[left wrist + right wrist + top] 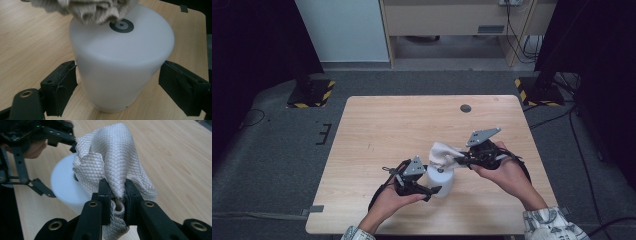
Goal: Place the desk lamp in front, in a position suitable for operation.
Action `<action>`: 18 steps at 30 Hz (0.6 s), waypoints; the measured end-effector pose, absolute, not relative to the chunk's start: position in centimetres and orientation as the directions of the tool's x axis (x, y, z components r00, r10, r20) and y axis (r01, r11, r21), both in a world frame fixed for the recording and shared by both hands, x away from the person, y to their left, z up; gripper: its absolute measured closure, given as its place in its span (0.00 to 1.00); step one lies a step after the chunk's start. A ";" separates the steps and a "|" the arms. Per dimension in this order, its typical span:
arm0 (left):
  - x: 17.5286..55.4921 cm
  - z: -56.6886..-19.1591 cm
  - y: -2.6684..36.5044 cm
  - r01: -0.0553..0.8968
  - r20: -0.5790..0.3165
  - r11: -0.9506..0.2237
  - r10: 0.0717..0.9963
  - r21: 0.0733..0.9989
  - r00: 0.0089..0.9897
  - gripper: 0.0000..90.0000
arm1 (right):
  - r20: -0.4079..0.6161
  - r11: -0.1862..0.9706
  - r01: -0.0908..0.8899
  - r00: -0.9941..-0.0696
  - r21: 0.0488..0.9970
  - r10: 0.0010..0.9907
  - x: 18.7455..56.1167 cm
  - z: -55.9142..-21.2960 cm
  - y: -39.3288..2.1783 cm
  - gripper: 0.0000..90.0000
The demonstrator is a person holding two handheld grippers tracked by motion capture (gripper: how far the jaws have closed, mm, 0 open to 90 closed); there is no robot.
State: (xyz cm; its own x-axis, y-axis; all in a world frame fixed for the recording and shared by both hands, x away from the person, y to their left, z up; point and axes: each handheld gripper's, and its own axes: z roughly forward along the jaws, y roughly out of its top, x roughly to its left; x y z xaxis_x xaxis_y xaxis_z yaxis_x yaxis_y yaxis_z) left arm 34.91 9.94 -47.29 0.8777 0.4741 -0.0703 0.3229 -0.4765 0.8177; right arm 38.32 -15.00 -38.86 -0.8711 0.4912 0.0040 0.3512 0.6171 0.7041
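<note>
Left gripper [117,87] spread around a white plastic cylinder [120,62] – right gripper [116,195] pinching a cream waffle-weave cloth [115,162].

The left pads flank the cylinder without pressing. The cylinder stands upright on the pale wooden table [402,120], near its six-o'clock edge. At its one o'clock the cloth – bunched – hangs over its top.

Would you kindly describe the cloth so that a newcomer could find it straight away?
Start at the wooden table and go to its near middle, where a white cylinder stands between the two hands. The cloth hangs bunched above that cylinder, pinched in the right tongs. Its pale, diamond-textured weave sets it apart from the smooth cylinder.
</note>
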 end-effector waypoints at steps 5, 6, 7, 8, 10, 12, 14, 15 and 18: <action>34.9 -47.2 9.8 0.318 -0.061 -0.482 0.475 0.816 0.878 0.16 | -0.005 0.674 0.332 -0.895 0.660 0.446 38.1 -38.9 -12.5 0.88; 34.9 -47.2 9.8 0.318 -0.061 -0.482 0.475 0.816 0.878 0.16 | -0.009 0.683 0.327 -0.899 0.653 0.438 38.2 -38.9 -12.3 0.88; 34.9 -47.2 9.9 0.318 -0.051 -0.486 0.486 0.814 0.873 0.16 | -0.010 0.686 0.327 -0.899 0.650 0.438 38.4 -39.0 -11.9 0.88; 34.9 -47.2 9.9 0.318 -0.052 -0.486 0.484 0.814 0.873 0.16 | -0.006 0.688 0.332 -0.898 0.646 0.439 38.5 -39.0 -11.7 0.88; 34.9 -47.2 9.9 0.318 -0.052 -0.486 0.484 0.814 0.874 0.16 | 0.001 0.693 0.340 -0.898 0.636 0.440 38.6 -39.1 -11.1 0.88; 34.9 -47.1 9.9 0.317 -0.048 -0.487 0.487 0.814 0.872 0.16 | 0.000 0.704 0.330 -0.906 0.629 0.424 38.5 -39.2 -10.7 0.88; 34.9 -47.2 9.9 0.318 -0.057 -0.484 0.478 0.815 0.876 0.16 | 0.001 0.715 0.316 -0.915 0.623 0.404 38.2 -39.2 -10.4 0.88; 34.9 -47.2 9.9 0.318 -0.057 -0.485 0.478 0.815 0.877 0.16 | 0.008 0.716 0.318 -0.916 0.622 0.400 37.9 -39.2 -10.4 0.88; 34.9 -47.2 9.8 0.318 -0.060 -0.483 0.476 0.816 0.877 0.16 | 0.026 0.715 0.318 -0.922 0.623 0.387 37.3 -39.1 -11.1 0.88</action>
